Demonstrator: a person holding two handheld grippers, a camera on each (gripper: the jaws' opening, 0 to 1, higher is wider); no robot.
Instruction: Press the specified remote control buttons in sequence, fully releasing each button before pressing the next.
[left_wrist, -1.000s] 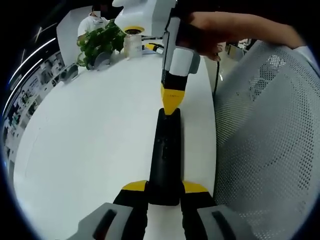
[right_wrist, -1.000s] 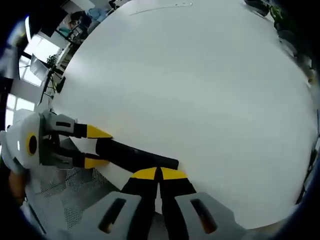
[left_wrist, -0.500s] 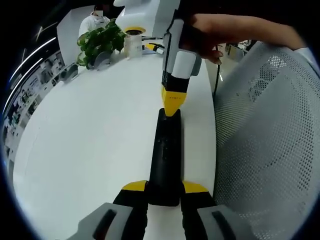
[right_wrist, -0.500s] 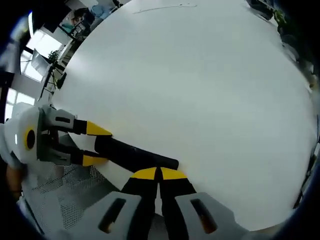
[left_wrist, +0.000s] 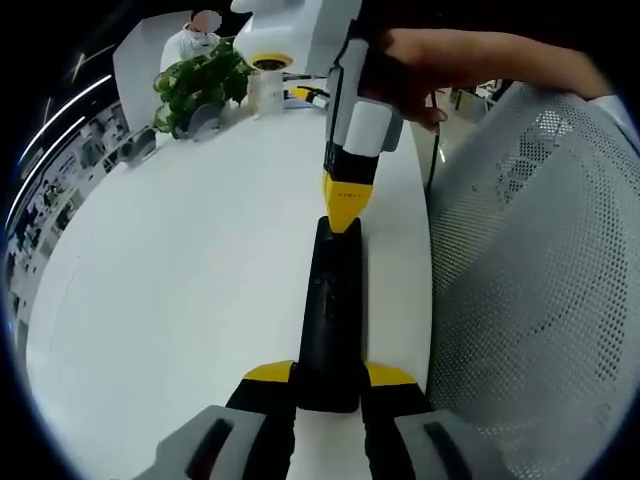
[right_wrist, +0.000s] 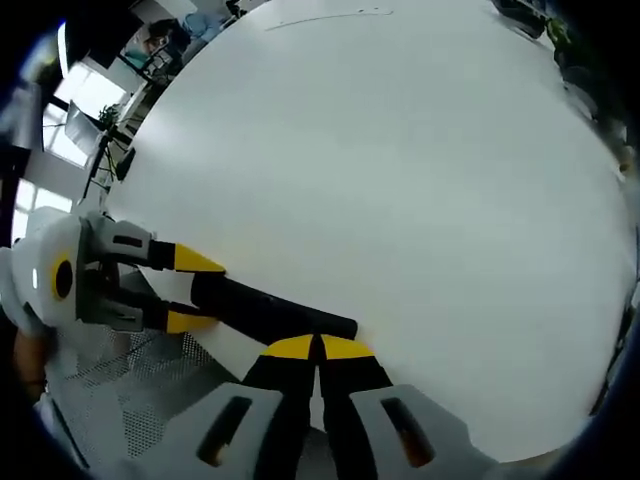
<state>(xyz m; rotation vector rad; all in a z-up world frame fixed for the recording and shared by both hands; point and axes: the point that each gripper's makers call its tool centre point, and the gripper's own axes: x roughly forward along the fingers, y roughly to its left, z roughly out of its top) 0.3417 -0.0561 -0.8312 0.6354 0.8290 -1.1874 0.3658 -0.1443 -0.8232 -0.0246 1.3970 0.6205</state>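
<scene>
I see a black remote (left_wrist: 333, 320) on a white table (left_wrist: 180, 260), yellow-tipped black grippers (left_wrist: 330, 378) (right_wrist: 318, 349), a grey mesh chair (left_wrist: 540, 290), and a green plant (left_wrist: 200, 85).

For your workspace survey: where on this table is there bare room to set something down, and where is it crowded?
Free: the wide white table between the remote control and the potted plant. Crowded: the strip by the mesh chair, where the left gripper holds the remote and the right gripper meets its far end.
</scene>
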